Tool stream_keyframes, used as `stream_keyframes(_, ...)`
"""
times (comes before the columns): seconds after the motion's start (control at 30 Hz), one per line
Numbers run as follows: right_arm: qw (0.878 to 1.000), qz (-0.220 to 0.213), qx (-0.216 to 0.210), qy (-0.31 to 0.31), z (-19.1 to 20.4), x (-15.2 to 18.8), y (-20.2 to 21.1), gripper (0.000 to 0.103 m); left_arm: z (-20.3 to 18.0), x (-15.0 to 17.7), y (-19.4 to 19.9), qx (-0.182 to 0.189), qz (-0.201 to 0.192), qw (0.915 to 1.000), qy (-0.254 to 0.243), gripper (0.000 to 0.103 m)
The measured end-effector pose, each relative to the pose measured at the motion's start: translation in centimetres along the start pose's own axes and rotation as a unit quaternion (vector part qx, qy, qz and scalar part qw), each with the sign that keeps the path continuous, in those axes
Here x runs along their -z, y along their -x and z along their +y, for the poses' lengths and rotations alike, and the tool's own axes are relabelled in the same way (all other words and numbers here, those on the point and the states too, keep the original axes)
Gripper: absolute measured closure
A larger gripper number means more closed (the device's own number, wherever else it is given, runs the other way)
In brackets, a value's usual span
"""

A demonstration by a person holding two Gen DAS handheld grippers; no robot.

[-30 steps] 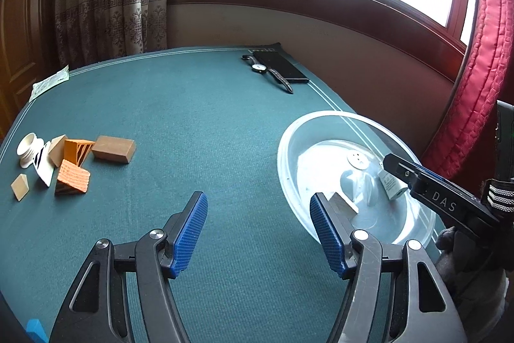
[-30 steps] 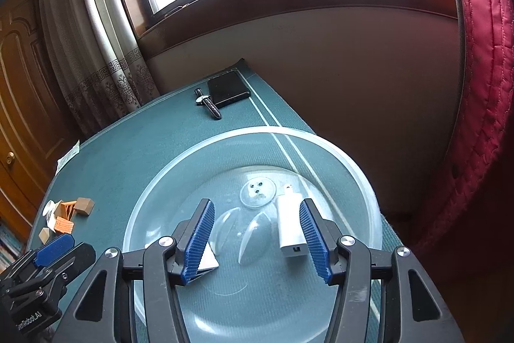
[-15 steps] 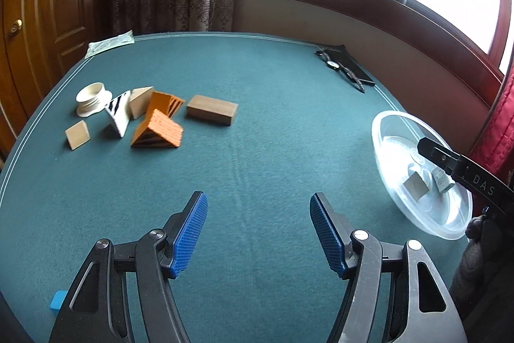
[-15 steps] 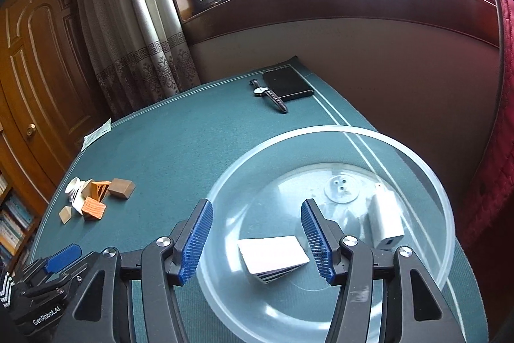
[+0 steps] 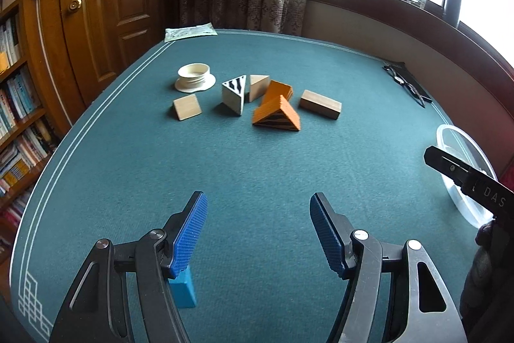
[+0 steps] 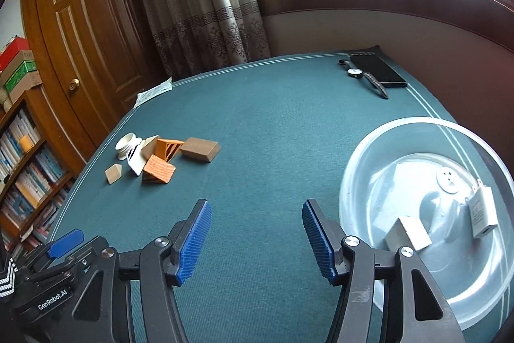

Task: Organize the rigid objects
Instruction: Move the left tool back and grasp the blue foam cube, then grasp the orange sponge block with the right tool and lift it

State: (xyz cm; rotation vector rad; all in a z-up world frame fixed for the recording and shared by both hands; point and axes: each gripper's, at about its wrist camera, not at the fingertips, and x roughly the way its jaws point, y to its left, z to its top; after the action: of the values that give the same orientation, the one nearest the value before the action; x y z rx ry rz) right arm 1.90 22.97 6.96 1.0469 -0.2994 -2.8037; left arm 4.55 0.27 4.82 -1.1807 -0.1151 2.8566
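Both of our tools are empty: the left hand-held gripper stands with its jaws parted over bare green tabletop, and the right hand-held gripper has its jaws parted too and opening a little wider, with nothing between the blue pads. We judge that we are between pieces, with one delivery done and the next pick not yet begun. Ahead of the left hand-held gripper, well apart from it, lies the loose cluster we have yet to sort: a white ring-shaped lid, a small flat wooden tile, a striped white wedge, a plain wooden wedge, two orange ribbed wedges, of which the nearer lies just in front of the other, and a wooden block to their right. To the right of the right hand-held gripper, close beside its right finger, sits the clear bowl, already holding a white charger, a pale block and a small round disc. A blue block rests just under the left finger of the left hand-held gripper. Next we likely need to reach forward to the cluster, pick an outlying piece such as the wooden block, square the pads to its long flat sides, and avoid nudging its neighbours.
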Motion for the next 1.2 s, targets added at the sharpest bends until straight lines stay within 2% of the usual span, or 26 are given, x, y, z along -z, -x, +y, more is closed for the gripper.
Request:
stream_keyframes(0.27,0.999,0.03,-0.026,0.026,2.7,1.3,-1.2,0.041,3.8,2.9,1.1,-0.045,0.031,0.9982,0.025,0.035)
stream_keyframes(0.53,0.998,0.044,-0.029,0.025,3.0,1.8,-1.7,0.041,5.1,5.1,0.5,-0.053,0.059,0.9962,0.038,0.037)
stream_keyframes(0.6,0.998,0.044,-0.029,0.025,3.0,1.8,-1.6,0.041,5.0,5.2,0.4,-0.058,0.052,0.9963,0.035,0.038)
stream_keyframes(0.77,0.998,0.047,-0.027,0.026,3.0,2.0,-1.6,0.041,5.0,5.0,0.2,-0.07,0.04,0.9964,0.027,0.054)
stream_keyframes(0.9,0.998,0.05,-0.028,0.028,3.1,2.1,-1.7,0.041,5.1,4.9,0.3,-0.068,0.033,0.9967,0.028,0.072)
stream_keyframes(1.2,0.995,0.071,-0.047,0.046,4.3,1.7,-2.6,0.041,4.8,4.2,0.1,-0.052,0.018,0.9979,0.033,0.072)
